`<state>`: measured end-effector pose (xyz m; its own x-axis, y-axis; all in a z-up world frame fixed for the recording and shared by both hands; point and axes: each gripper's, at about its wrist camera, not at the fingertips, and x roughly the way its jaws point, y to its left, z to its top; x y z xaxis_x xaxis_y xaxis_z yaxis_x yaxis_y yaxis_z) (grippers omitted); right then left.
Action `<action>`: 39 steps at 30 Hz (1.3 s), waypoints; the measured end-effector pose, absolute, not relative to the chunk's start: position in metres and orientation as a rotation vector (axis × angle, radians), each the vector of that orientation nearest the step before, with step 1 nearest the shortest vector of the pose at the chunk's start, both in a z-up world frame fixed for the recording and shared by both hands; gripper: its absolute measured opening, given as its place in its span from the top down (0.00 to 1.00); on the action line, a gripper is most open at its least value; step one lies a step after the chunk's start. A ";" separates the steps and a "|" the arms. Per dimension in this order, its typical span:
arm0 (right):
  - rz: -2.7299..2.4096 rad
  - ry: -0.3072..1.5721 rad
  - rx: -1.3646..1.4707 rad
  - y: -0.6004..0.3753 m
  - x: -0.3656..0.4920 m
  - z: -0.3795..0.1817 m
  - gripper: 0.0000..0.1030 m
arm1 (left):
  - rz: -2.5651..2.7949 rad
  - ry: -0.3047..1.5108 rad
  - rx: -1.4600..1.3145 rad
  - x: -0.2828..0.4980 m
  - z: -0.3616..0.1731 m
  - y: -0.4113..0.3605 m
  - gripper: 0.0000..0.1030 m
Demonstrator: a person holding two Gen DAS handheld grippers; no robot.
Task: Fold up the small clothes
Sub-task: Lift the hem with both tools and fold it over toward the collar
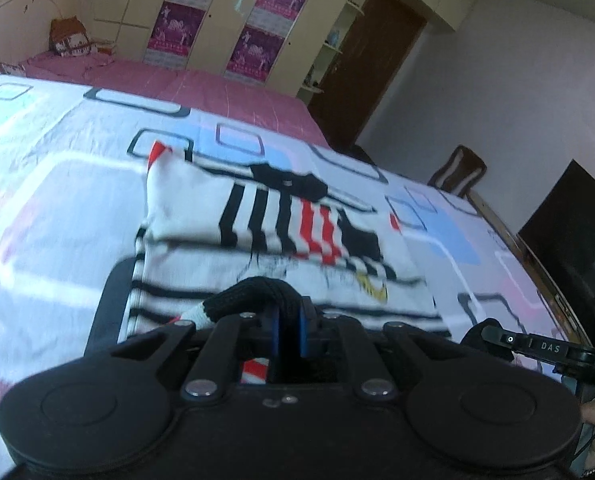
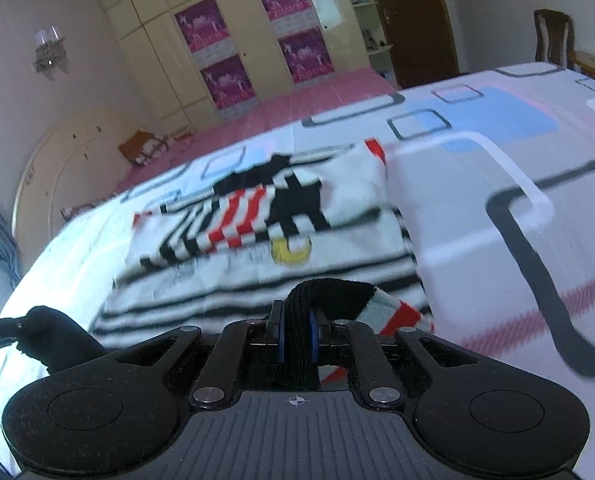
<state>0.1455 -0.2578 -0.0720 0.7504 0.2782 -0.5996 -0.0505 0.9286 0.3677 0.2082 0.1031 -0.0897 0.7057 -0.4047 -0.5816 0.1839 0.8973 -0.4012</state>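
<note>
A small white garment point(image 1: 281, 240) with black and red stripes lies on the bed, its far part folded over itself. It also shows in the right wrist view point(image 2: 257, 232). My left gripper point(image 1: 288, 320) is shut on the garment's near edge, on a black knitted hem with a red and white corner. My right gripper point(image 2: 296, 330) is shut on the same near edge, on a black band beside a red and white corner point(image 2: 401, 312). Both hold the edge slightly above the bed. The other gripper shows at the right edge point(image 1: 537, 348) and at the left edge point(image 2: 37, 328).
The bed sheet point(image 1: 57, 200) is white with grey, blue and pink squares. A pink cover point(image 1: 217, 92) lies beyond it. Wardrobes with purple posters point(image 2: 233, 64), a brown door point(image 1: 365, 64), a chair point(image 2: 553, 36) and a dark screen point(image 1: 577, 232) stand around the bed.
</note>
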 end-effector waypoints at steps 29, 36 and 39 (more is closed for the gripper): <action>0.204 0.664 0.359 -0.274 0.374 -0.078 0.90 | -0.169 0.674 -0.321 0.398 -0.094 0.093 0.91; 0.195 0.742 0.430 -0.280 0.433 -0.107 0.90 | -0.088 0.757 -0.321 0.441 -0.120 0.095 0.91; 0.183 0.781 0.454 -0.283 0.449 -0.123 0.90 | -0.062 0.799 -0.315 0.457 -0.133 0.094 0.91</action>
<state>0.4487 -0.2835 -0.1227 0.7007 0.3234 -0.6359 0.0068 0.8883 0.4592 0.4571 0.0944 -0.1325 0.6983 -0.1726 -0.6947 -0.0642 0.9515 -0.3010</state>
